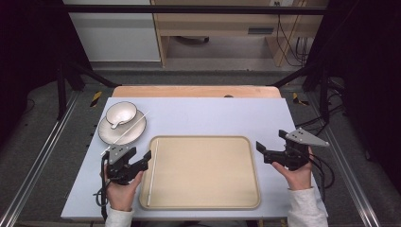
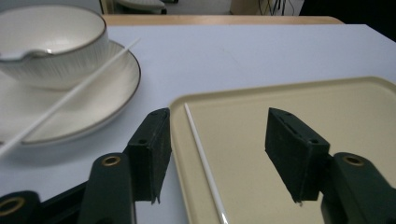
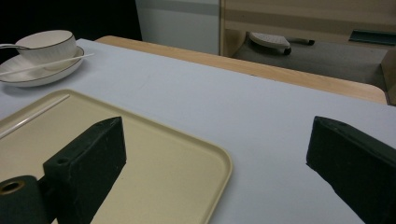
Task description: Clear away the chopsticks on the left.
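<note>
At the lower left of the high view, the left hand-held gripper [image 1: 142, 160] hovers with its jaws apart over the left rim of a beige rectangular plastic tray [image 1: 208, 189], which lies in the lower middle of the frame on the pale blue-grey worktop [image 1: 213, 116]. A thin white chopstick [image 1: 152, 177] lies inside the tray, running along its left wall; in the left gripper view the same chopstick [image 2: 201, 154] runs between the two black jaws without touching either. A second thin white chopstick [image 1: 130, 130] rests slantwise across a cream round saucer [image 1: 135, 132] at the upper left of the worktop, leaning beside a cream ribbed bowl [image 1: 121, 112] that stands on the saucer. A spoon handle [image 2: 14, 55] pokes over the bowl's rim in the left gripper view.

At the lower right of the high view, the right hand-held gripper [image 1: 262, 150] is held just beside the tray's right edge, jaws wide apart and holding nothing. In the right gripper view its jaws straddle the tray's near corner [image 3: 219, 163] and bare worktop.
</note>
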Tool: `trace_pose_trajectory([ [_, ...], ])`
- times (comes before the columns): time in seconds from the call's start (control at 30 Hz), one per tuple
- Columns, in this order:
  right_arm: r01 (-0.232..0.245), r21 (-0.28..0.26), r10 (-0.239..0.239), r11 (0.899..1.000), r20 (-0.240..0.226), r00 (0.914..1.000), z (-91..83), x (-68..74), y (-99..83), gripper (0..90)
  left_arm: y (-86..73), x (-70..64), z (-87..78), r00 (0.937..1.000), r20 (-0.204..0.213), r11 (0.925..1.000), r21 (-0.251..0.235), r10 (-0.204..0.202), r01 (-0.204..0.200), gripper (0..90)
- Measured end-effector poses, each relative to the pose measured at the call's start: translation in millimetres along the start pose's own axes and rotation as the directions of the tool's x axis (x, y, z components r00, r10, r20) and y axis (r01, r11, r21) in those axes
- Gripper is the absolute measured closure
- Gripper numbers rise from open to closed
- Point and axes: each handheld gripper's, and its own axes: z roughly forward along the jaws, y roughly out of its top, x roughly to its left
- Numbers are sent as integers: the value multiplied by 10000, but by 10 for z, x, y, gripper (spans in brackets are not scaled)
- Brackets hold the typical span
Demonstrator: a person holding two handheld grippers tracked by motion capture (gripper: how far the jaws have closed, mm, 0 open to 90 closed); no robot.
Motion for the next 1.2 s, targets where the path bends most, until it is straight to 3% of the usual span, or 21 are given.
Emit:
trace_pose_trajectory([
  [0.13,-43,-71,43,10000,4,10000,-19,-5,4,51,128,124,-18,9988,461,9998,-102,164,-160,331],
  [0.2,-77,-115,77,9999,1,10000,-26,-7,6,51,156,159,-23,9987,498,9998,-130,134,-128,306],
  [0.4,-91,-92,91,9999,10,10000,-25,-16,0,51,305,376,-68,9967,483,9978,-132,650,-645,255],
  [0.5,-94,-87,95,9999,26,10000,-30,-32,-5,51,308,486,-57,9938,567,9954,-54,958,-956,237],
  [0.57,-128,-95,128,9999,47,9999,-33,-36,-6,51,297,587,-37,9937,690,9960,57,882,-888,217],
  [0.7,-168,-111,169,9998,72,9998,-35,-52,-10,51,266,766,-23,9942,422,9948,221,989,-999,208],
  [0.83,-175,-32,175,9998,95,9998,-16,-58,-23,51,230,948,8,9966,293,9966,291,764,-772,207],
  [0.93,-125,30,125,9999,99,9999,3,-52,-30,51,222,1032,32,9973,302,9973,292,665,-674,206],
  [1.2,-61,105,60,9999,78,10000,23,-27,-24,52,191,1204,160,9953,273,9943,499,924,-937,210],
])
